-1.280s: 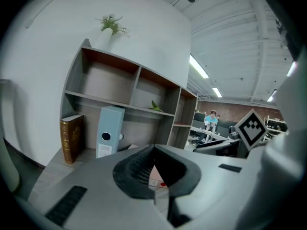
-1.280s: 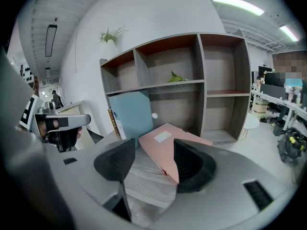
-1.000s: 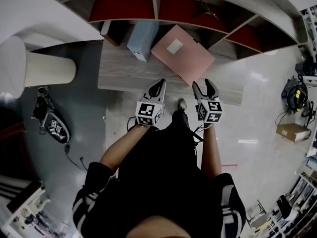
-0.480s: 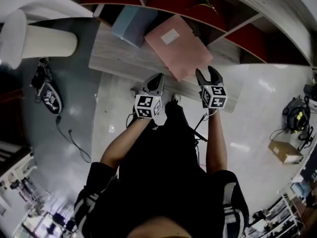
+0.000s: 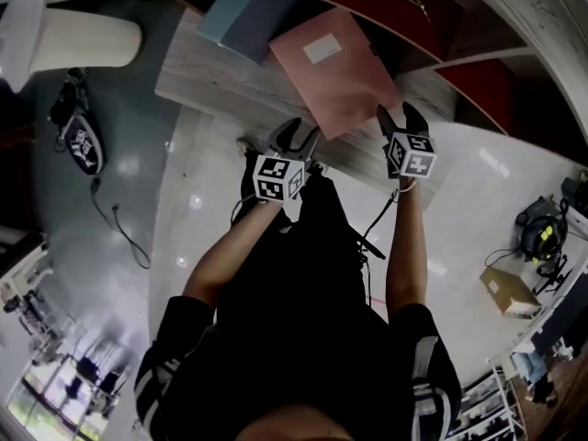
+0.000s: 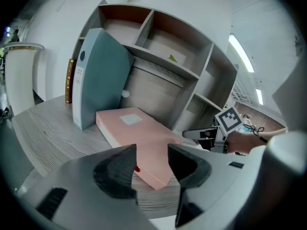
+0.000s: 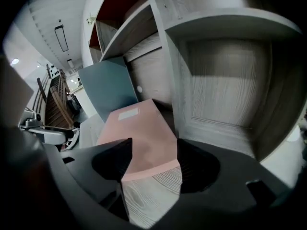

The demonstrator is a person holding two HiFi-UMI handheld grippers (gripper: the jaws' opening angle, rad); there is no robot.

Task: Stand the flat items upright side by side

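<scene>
- On the desk (image 5: pixel 211 90), the pink folder (image 5: pixel 335 72) lay flat beside the teal binder (image 6: pixel 98 75); only the gripper views showed that binder standing.
- Left gripper (image 6: pixel 151 163), right gripper (image 7: pixel 153 158): jaws had just been opening, apart, gripping nothing.

Glossy pale floor (image 5: pixel 188 205), wood-grain cubby shelf (image 6: pixel 193 74), white round pillar (image 5: pixel 84 37) at left.
</scene>
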